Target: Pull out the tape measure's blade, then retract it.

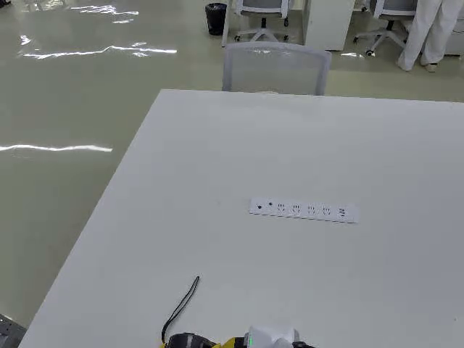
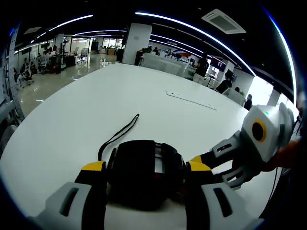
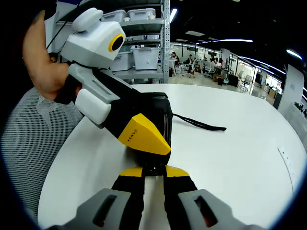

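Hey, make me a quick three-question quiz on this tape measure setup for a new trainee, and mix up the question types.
1. True or false: the tape measure lies free on the table, with no gripper touching it.
2. What lies farther out on the table? A) a power strip B) a keyboard C) a mug
3. Short answer: what trails from the tape measure's case across the table?

Key:
1. False. The left gripper has its jaws closed on the case.
2. A.
3. A black strap.
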